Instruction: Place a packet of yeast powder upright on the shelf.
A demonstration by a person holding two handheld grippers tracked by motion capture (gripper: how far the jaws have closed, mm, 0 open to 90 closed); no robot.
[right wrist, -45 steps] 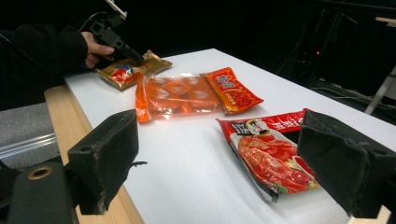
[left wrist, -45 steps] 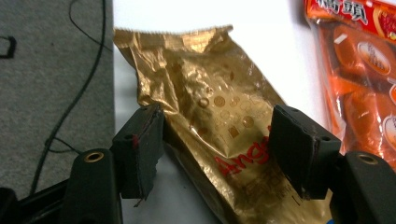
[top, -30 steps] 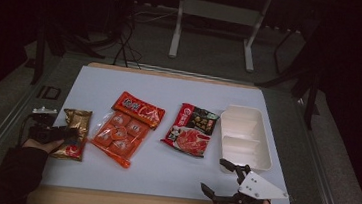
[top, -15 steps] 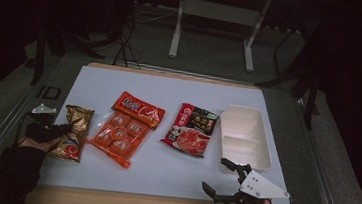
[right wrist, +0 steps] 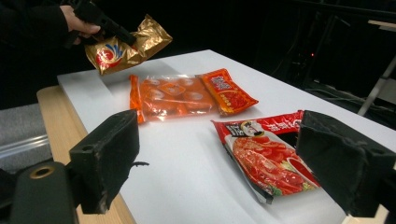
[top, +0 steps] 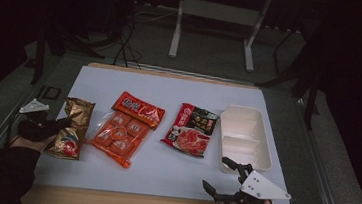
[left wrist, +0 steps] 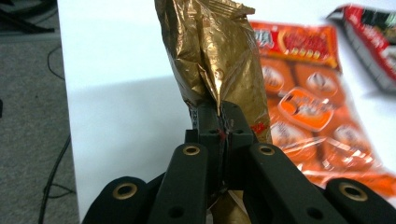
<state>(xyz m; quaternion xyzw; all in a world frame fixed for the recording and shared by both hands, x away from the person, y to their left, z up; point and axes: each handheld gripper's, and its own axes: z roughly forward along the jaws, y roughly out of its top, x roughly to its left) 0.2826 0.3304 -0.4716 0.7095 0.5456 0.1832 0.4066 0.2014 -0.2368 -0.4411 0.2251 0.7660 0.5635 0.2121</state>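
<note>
L gripper [left wrist: 219,122] jaws clamped on crinkled gold foil snack bag [left wrist: 219,60], lifted off white worktop [top: 190,90]; R gripper [top: 228,179] jaws apart, near front edge.

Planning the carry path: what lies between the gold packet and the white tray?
In the high view, the orange snack pack and red sauce packet lie between the gold packet and white tray.

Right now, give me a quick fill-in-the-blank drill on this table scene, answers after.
1. The left claw is shut on the ____ foil bag.
2. The right claw is ____, holding nothing.
3. The white tray has ____ compartments.
4. The bag is ____ the table, seen from the right gripper view.

Missing words: gold; open; two; lifted off
</note>
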